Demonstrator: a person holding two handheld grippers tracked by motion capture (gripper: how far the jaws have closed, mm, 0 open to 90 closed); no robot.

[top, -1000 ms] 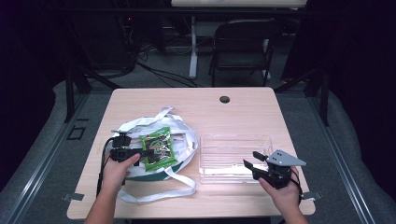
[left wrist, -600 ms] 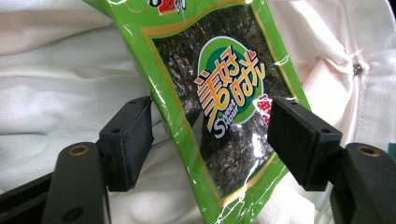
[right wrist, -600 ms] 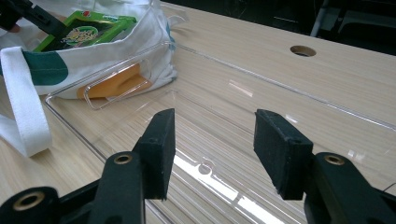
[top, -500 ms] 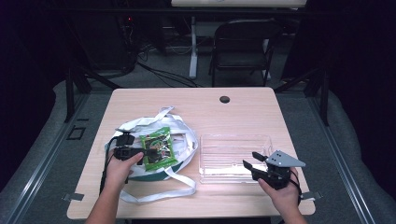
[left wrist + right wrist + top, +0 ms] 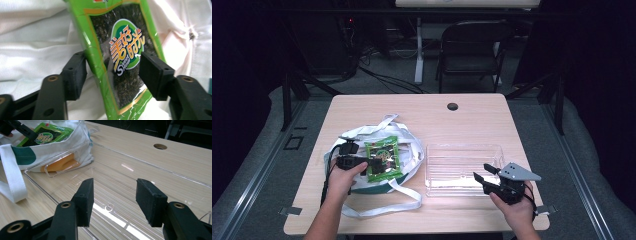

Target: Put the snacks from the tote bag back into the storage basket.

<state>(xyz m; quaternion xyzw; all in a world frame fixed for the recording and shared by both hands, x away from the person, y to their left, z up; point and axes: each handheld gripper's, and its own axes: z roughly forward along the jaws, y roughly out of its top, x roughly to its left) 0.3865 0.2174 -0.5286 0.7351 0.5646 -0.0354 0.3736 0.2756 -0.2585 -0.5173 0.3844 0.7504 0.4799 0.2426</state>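
My left gripper (image 5: 371, 163) lies over the white tote bag (image 5: 409, 150) with the green seaweed snack packet (image 5: 383, 158) between its jaws. The jaws have just been closing in. In the left gripper view the packet (image 5: 120, 57) stands tilted between the two pads (image 5: 75, 75); the left pad touches its green edge, the right one sits just beside the printed label, and I cannot tell whether they press on it yet. The packet rests on top of the bag, toward the left half of the table (image 5: 472, 120).

My right gripper (image 5: 486, 179) hangs with its jaws wide apart and nothing between them, at the near right corner of the clear plastic tray (image 5: 464, 162). In the right gripper view the tray's floor (image 5: 120, 187) lies just past my pads, and beyond its far wall I see the bag (image 5: 62, 147) touching the tray, with the packet (image 5: 45, 135) on it and my left gripper reaching in at the top left corner.

The bag's long white straps (image 5: 382, 205) trail loose over the table toward me, one looping near the tray's front left corner. Nothing lies between the bag and the tray.

The table is pale wood with a round cable hole (image 5: 452, 106) near its far edge. Behind it stands a dark folding chair (image 5: 472, 50) on grey carpet, with cables on the floor and the room dark.
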